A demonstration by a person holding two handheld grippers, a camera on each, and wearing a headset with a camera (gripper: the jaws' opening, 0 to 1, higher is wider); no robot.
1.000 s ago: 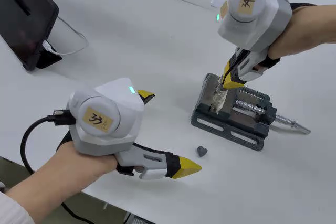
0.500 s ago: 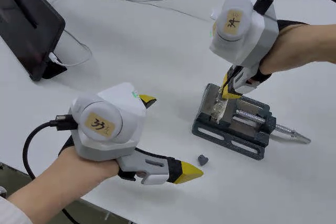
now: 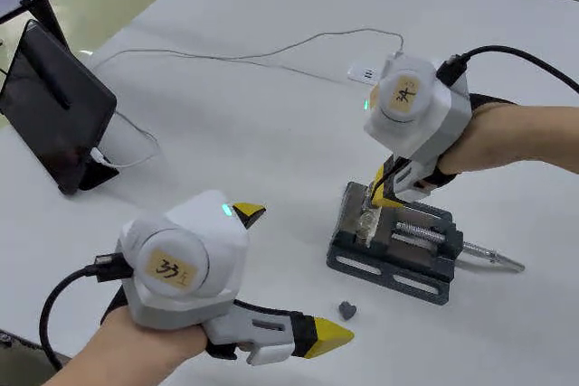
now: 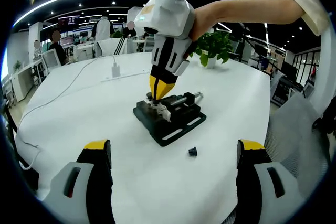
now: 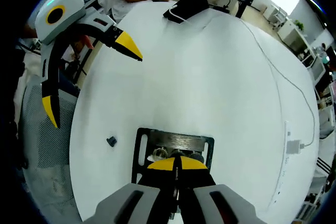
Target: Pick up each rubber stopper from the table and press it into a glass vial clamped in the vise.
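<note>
Table [image 4: 79, 108], stopper [image 4: 192, 151] ahead of left gripper [image 4: 173, 148] jaws

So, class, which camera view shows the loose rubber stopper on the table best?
The head view: the rubber stopper lies unobstructed on the table near the vise, big enough to show its shape. Both gripper views show it too, but as a tiny dark speck.

The white tabletop [image 3: 226, 124] carries a black vise [image 3: 384, 270], which stands directly under the tips of the right gripper [image 3: 378, 196]. One dark rubber stopper [image 3: 347, 310] lies loose just ahead of the left gripper [image 3: 294, 275], between it and the vise. A dark tablet [image 3: 54, 124] leans on a stand, well apart from both grippers, on the left gripper's side. A white cable [image 3: 271, 50] runs across the tabletop to a white adapter [image 3: 362, 71] beyond the right gripper.
</note>
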